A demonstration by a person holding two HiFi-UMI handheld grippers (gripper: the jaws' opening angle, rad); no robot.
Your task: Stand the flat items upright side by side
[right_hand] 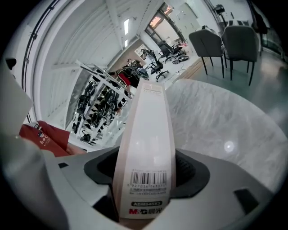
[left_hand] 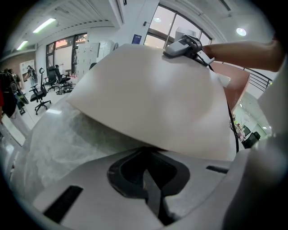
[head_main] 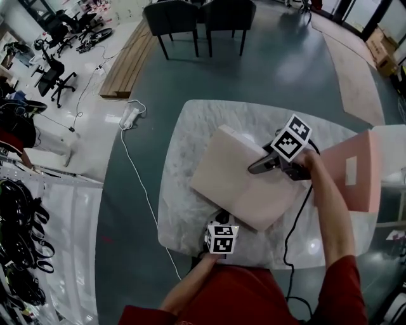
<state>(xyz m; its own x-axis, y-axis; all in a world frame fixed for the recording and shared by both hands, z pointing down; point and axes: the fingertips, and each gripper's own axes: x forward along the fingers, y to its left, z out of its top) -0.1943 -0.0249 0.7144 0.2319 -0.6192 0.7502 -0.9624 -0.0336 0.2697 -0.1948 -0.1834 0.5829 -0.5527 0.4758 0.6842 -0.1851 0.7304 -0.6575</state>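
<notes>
Holding one flat box (head_main: 241, 187) tilted: right gripper (head_main: 257, 167) clamps its far edge, left gripper (head_main: 220, 222) sits closed beneath; pink box (head_main: 358, 168) already stands right.

Polished grey floor (head_main: 279, 70) (glossy, reflecting light); two dark chairs (head_main: 174, 19) far, wooden platform (head_main: 130, 60) far left, office chairs (head_main: 54, 79) beyond it; strip lights (left_hand: 45, 25) on ceiling (left_hand: 85, 13).

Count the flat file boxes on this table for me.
2. A beige file box is tilted over the table, its spine in the right gripper. A pink file box stands upright near its right edge. Others could be hidden behind them.
</notes>
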